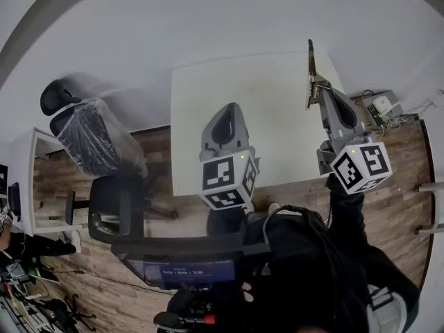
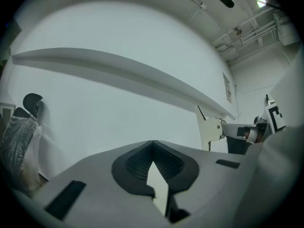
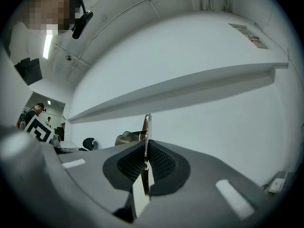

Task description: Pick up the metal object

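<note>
Closest in, the person's dark sleeve [image 1: 347, 210] leads up to the right gripper [image 1: 316, 92], whose jaws are clamped on the metal object [image 1: 310, 64]. It is a thin, flat, brass-tinted plate, seen edge-on between the pads and sticking out past the tips. It probably hangs clear of the white tabletop [image 1: 277, 103], though that is hard to judge. Well off to the right gripper's left, the left gripper [image 1: 231, 108] has narrow jaws with tips seemingly touching, and it carries nothing.

I see an office-like lab room: a white table [image 1: 277, 109], office chairs [image 1: 114, 210] on wood flooring [image 1: 55, 179], and cabled electronics [image 1: 381, 108] beside the table's right edge.
</note>
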Tool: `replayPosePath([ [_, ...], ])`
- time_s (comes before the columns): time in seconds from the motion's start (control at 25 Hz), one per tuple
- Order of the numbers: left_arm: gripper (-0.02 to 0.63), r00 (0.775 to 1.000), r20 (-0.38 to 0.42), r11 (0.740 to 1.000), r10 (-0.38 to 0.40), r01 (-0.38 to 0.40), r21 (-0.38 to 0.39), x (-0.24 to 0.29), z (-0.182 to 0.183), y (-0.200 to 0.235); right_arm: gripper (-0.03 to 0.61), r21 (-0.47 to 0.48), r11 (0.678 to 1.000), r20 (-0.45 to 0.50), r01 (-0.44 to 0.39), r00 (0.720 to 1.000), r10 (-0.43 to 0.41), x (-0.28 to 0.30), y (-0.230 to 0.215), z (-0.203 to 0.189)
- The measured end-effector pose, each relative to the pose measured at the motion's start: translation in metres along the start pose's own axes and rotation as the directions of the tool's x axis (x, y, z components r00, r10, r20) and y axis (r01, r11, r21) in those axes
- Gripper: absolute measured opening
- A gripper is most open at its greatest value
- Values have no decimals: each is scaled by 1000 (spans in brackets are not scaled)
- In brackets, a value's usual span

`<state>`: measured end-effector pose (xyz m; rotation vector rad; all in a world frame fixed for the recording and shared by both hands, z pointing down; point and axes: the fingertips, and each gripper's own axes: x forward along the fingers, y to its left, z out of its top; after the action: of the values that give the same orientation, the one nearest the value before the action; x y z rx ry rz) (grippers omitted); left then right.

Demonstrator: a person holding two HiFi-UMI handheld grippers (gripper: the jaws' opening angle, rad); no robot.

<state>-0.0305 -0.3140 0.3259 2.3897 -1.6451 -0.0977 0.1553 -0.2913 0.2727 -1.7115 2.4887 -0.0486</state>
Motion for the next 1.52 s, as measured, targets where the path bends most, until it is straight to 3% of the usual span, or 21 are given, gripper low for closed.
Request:
replayPosePath([
  [1.52,0,1000,10,1000,-10,10,8,3,2,-3,5,21,999,11,-29,1000,29,3,2,5],
])
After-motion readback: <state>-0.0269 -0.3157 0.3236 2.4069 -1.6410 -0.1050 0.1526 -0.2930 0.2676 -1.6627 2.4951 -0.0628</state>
